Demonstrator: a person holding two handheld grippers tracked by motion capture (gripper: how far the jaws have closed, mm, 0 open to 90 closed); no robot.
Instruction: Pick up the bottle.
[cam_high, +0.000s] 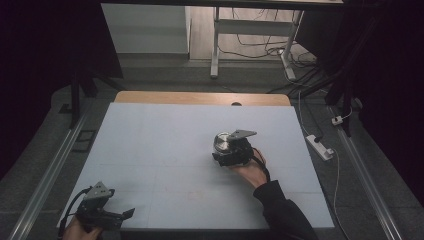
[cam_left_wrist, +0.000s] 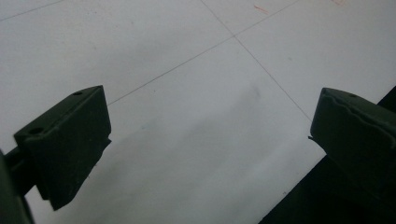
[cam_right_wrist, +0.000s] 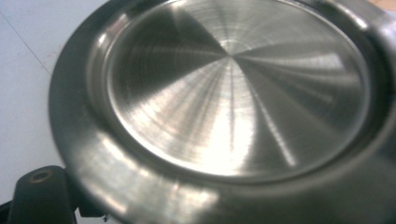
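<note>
Steel dish (cam_right_wrist: 233, 88) in right claw (cam_high: 223, 145), palm (cam_high: 252, 172) beneath.

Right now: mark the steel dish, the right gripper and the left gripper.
steel dish (cam_right_wrist: 233, 88): right gripper view, centre of its brushed inner floor.
right gripper (cam_high: 226, 146): high view, jaw end at the dish's rim.
left gripper (cam_left_wrist: 210, 135): left gripper view, midway between its open jaws.

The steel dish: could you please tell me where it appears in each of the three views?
High view: steel dish right of centre, at the right gripper.
Left gripper view: white tabletop between open jaws.
Right gripper view: close up, centre.
Shared landmark: the tabletop with its thin lines.
</note>
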